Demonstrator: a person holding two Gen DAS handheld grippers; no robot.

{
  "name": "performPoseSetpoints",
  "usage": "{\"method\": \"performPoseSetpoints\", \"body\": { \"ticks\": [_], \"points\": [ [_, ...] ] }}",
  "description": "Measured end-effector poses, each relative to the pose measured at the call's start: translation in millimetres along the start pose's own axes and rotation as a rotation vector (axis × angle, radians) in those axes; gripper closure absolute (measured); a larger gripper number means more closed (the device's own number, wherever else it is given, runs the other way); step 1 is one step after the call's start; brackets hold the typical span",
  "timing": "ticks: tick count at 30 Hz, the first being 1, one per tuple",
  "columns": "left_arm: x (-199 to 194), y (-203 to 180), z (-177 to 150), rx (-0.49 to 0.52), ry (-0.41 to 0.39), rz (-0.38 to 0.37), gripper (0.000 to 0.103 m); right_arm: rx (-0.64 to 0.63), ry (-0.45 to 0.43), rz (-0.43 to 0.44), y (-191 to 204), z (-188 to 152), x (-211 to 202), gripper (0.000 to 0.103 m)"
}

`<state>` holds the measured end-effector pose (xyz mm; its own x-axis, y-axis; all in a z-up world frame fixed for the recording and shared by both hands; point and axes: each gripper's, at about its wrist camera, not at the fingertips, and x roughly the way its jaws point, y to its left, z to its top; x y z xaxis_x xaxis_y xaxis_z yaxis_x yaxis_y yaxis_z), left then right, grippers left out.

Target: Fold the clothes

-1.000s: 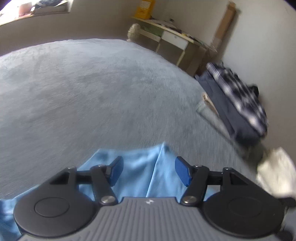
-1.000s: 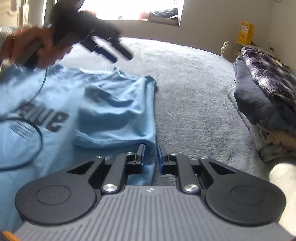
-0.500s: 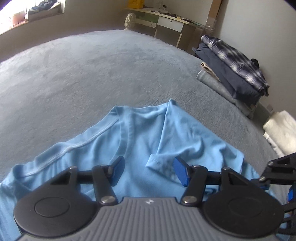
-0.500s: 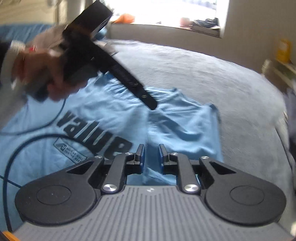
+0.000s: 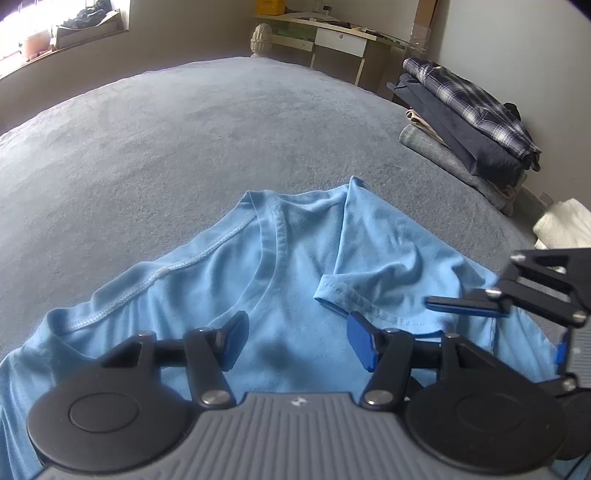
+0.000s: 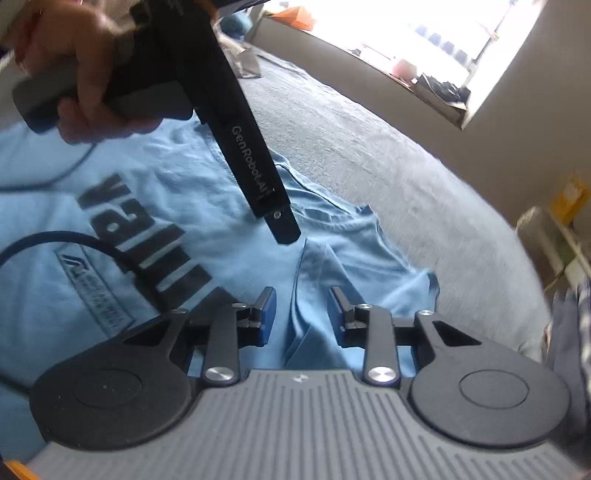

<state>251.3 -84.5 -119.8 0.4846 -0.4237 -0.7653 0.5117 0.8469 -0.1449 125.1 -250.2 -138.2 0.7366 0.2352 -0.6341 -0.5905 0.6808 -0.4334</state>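
Observation:
A light blue T-shirt (image 5: pixel 303 266) lies spread on the grey bed cover, its neckline (image 5: pixel 275 254) facing up and one sleeve (image 5: pixel 354 291) folded inward. My left gripper (image 5: pixel 295 341) hovers open just over the chest below the collar, nothing between its blue pads. In the right wrist view the shirt (image 6: pixel 207 236) shows dark printed letters. My right gripper (image 6: pixel 301 314) is open above a raised fold of the sleeve (image 6: pixel 314 280). The right gripper also shows at the right edge of the left wrist view (image 5: pixel 495 317). A hand holds the left gripper (image 6: pixel 258 184).
A stack of folded clothes (image 5: pixel 469 122) topped by a plaid shirt sits at the bed's far right, with a white folded item (image 5: pixel 565 225) nearer. A desk (image 5: pixel 332 33) stands beyond. A black cable (image 6: pixel 92 247) trails across the shirt.
My right gripper has opened from nearly shut and come in over the sleeve fold. The left gripper has drawn back over the shirt, so the collar and sleeve are in full view.

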Motion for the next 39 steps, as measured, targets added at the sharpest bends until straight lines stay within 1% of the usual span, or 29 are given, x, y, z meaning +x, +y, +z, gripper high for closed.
{"method": "performPoseSetpoints", "body": {
  "ticks": [2, 4, 6, 7, 8, 13, 14, 16, 17, 20, 22, 23, 24, 26, 28, 29, 31, 32, 33, 35, 38, 39],
  "points": [
    [1.4, -1.7, -1.1, 0.012, 0.003, -0.007, 0.042, -0.033, 0.033, -0.003, 1.9, -0.5, 11.2, 0.069],
    [3.4, -2.0, -1.1, 0.011, 0.006, -0.017, 0.042, -0.001, 0.036, 0.007, -2.7, -4.3, 11.4, 0.072],
    [5.4, -2.3, -1.2, 0.01, 0.008, -0.028, 0.042, 0.042, 0.033, 0.021, -8.5, -8.7, 9.4, 0.098],
    [6.4, -2.4, -1.2, 0.01, 0.01, -0.033, 0.042, 0.064, 0.031, 0.027, -11.4, -10.9, 8.4, 0.098],
    [7.9, 1.3, -0.3, -0.019, 0.014, -0.052, 0.042, 0.086, 0.03, 0.034, -14.3, -13.1, 7.5, 0.099],
    [16.4, 33.1, 7.4, -0.267, 0.022, -0.176, 0.042, 0.196, 0.022, 0.067, -28.8, -24.1, 2.6, 0.1],
    [19.1, 37.2, 9.3, -0.302, 0.024, -0.187, 0.042, 0.218, 0.021, 0.073, -31.7, -26.3, 1.6, 0.1],
    [23.5, 39.5, 11.8, -0.325, 0.026, -0.185, 0.044, 0.253, 0.002, 0.086, -35.0, -29.1, -4.0, 0.1],
    [24.6, 37.8, 12.8, -0.318, 0.025, -0.182, 0.045, 0.269, -0.009, 0.093, -36.3, -30.3, -7.1, 0.099],
    [26.8, 26.0, 15.3, -0.255, 0.032, -0.17, 0.049, 0.319, -0.043, 0.112, -40.5, -34.0, -16.5, 0.097],
    [28.4, 16.8, 16.6, -0.204, 0.038, -0.154, 0.052, 0.352, -0.065, 0.125, -43.3, -36.5, -22.7, 0.088],
    [29.8, 12.6, 16.9, -0.182, 0.04, -0.141, 0.053, 0.369, -0.076, 0.131, -44.7, -37.7, -25.9, 0.08],
    [31.4, 8.5, 17.1, -0.161, 0.042, -0.127, 0.055, 0.385, -0.087, 0.137, -46.1, -38.9, -29.0, 0.078],
    [34.7, 0.3, 17.6, -0.12, 0.046, -0.099, 0.057, 0.428, -0.109, 0.143, -50.5, -44.1, -38.8, 0.077],
    [36.5, -6.0, 17.5, -0.085, 0.042, -0.07, 0.061, 0.467, -0.1, 0.105, -57.0, -56.3, -50.5, 0.077],
    [37.2, -9.4, 17.5, -0.068, 0.04, -0.053, 0.065, 0.483, -0.084, 0.083, -60.3, -63.3, -53.8, 0.077],
    [36.7, -13.5, 17.3, -0.044, 0.04, -0.031, 0.078, 0.515, -0.043, 0.036, -67.3, -77.9, -58.4, 0.077],
    [35.4, -14.4, 17.4, -0.041, 0.037, -0.024, 0.094, 0.532, -0.028, 0.02, -70.9, -83.9, -59.4, 0.077],
    [34.1, -15.2, 17.6, -0.037, 0.033, -0.016, 0.101, 0.55, -0.014, 0.009, -74.5, -89.3, -59.7, 0.077],
    [31.5, -16.9, 17.9, -0.03, 0.026, -0.001, 0.102, 0.568, -0.003, 0.003, -78.3, -94.7, -61.9, 0.078],
    [28.5, -14.1, 18.8, -0.033, 0.027, 0.009, 0.102, 0.703, 0.009, 0.096, -88.1, -105.1, -64.0, 0.078],
    [28.6, -13.5, 18.9, -0.035, 0.028, 0.017, 0.103, 0.779, 0.015, 0.138, -92.9, -109.9, -61.9, 0.078]
  ]
}}
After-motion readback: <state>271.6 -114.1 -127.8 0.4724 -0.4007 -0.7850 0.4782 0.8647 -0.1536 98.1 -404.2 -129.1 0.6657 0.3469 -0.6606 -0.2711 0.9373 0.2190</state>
